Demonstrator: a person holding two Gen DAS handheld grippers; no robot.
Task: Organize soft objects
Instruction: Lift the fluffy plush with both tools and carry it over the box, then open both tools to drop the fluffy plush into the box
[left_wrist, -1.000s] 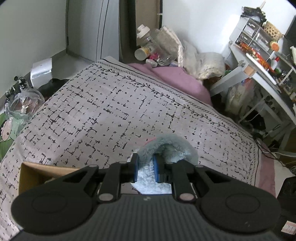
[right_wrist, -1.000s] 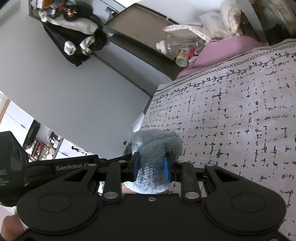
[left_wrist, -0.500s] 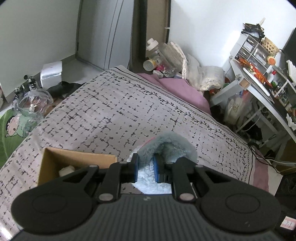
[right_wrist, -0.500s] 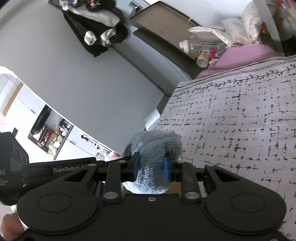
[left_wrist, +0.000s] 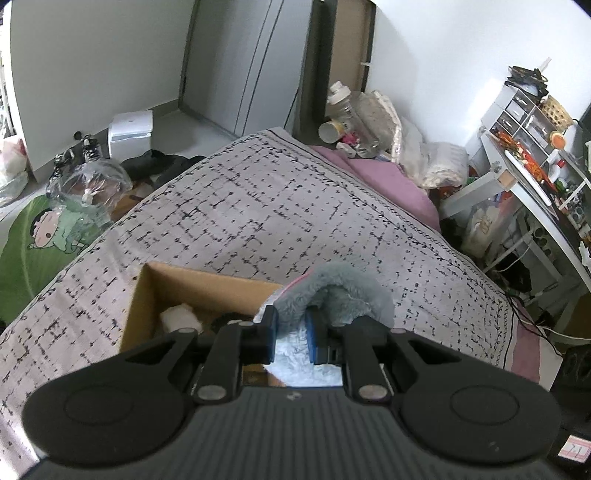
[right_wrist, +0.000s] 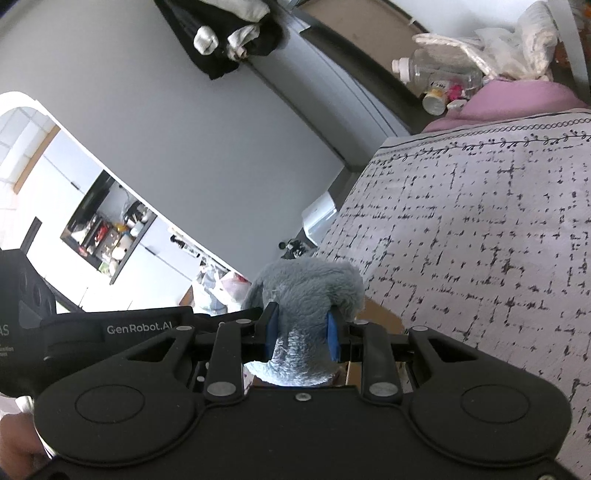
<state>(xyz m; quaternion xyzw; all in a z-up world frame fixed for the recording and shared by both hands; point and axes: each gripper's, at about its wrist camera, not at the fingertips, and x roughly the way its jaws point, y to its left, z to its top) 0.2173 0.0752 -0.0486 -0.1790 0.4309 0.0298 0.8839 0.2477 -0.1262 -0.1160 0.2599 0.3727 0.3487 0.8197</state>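
Both the left tongs (left_wrist: 290, 334) and right tongs (right_wrist: 301, 330), clamped on a grey plush (left_wrist: 343, 291), carry it over the cardboard box (left_wrist: 177, 284) near the bed's (left_wrist: 280, 206) foot edge; next, lower and release.

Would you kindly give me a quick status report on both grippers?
Left gripper shut on grey plush toy. Right gripper shut on it too. Open cardboard box below, nothing blocking.

My left gripper (left_wrist: 290, 334) and right gripper (right_wrist: 301, 332) each clamp a plush piece (left_wrist: 332, 291) over the box (left_wrist: 147, 295) on the bed (left_wrist: 295, 206), desk (left_wrist: 532, 184) to the right.
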